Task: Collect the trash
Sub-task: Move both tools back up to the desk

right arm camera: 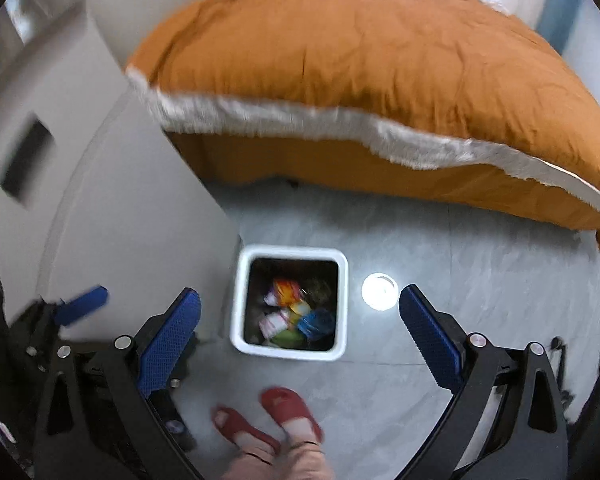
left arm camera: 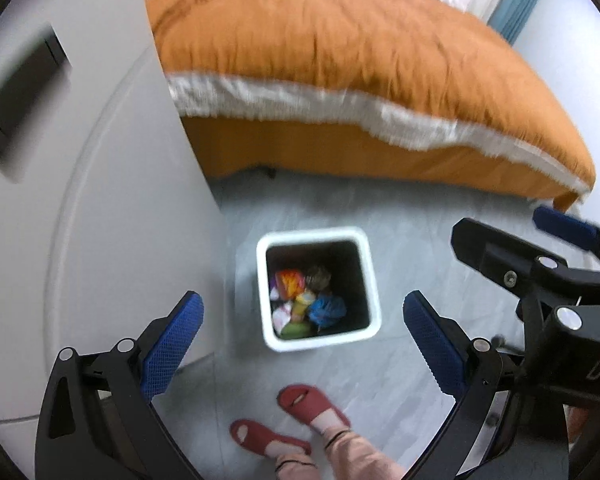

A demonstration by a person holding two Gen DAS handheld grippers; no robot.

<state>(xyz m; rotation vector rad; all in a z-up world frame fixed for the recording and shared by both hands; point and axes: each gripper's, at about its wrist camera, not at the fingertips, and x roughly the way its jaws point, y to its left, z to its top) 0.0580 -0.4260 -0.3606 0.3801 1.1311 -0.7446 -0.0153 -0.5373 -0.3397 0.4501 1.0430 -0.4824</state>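
A white square trash bin stands on the grey floor, seen from above. Colourful crumpled wrappers lie at its bottom: orange, blue, green, pink. My left gripper hangs high over the bin, open, its blue pads empty. My right gripper is open too, above the bin, with nothing between its pads. Each gripper shows at the edge of the other's view: the right gripper at the right side, the left gripper at the left side.
A bed with an orange blanket fills the far side. A white cabinet stands left of the bin. A person's feet in red slippers are just below it. A bright light reflection lies on the floor.
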